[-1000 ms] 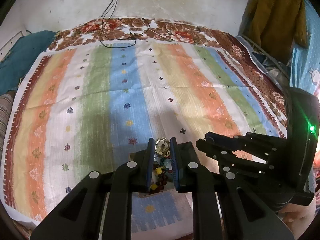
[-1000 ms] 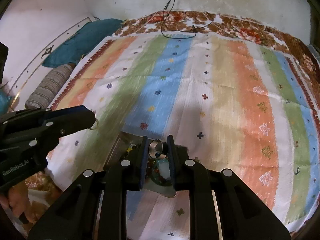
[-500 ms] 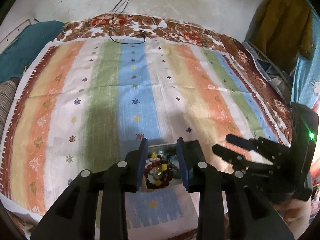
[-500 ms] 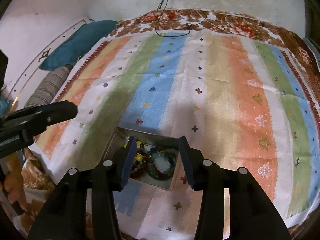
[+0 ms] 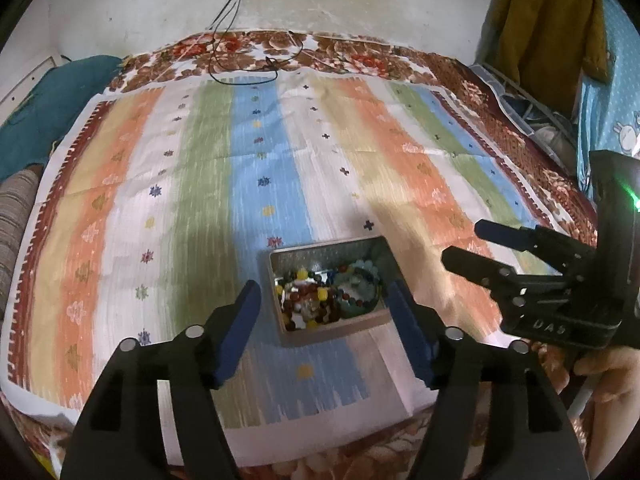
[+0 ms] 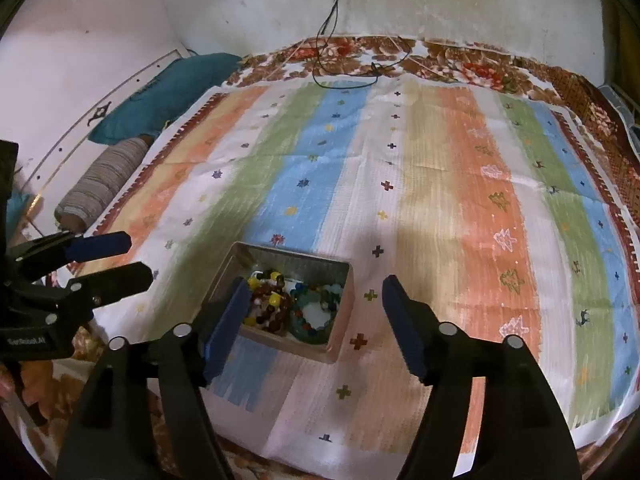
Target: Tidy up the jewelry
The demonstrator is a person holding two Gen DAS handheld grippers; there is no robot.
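A small metal box (image 5: 328, 245) lies on the striped cloth, filled with several beaded bracelets (image 5: 306, 302) and a green bead bracelet (image 5: 360, 294). My left gripper (image 5: 323, 290) hovers just short of the box. Its jaws are opening, and nothing is held between its blue pads. In the right wrist view the same box (image 6: 288, 254) holds the bracelets (image 6: 272, 304). My right gripper (image 6: 315, 283) is above its near side, jaws also opening and empty. Each gripper shows in the other's view: the right gripper (image 5: 462, 242) and the left gripper (image 6: 138, 259).
The striped cloth (image 5: 280, 160) covers a floral bedspread (image 5: 360, 56) against a white wall. A black cable (image 5: 240, 60) trails onto the far edge. A teal pillow (image 6: 160, 92) and a striped bolster (image 6: 100, 184) lie at the left. A mustard garment (image 5: 548, 20) hangs at the right.
Both grippers were shut on small metal pieces over the box. They have opened wide and drawn back toward me, and those pieces are no longer between the jaws.
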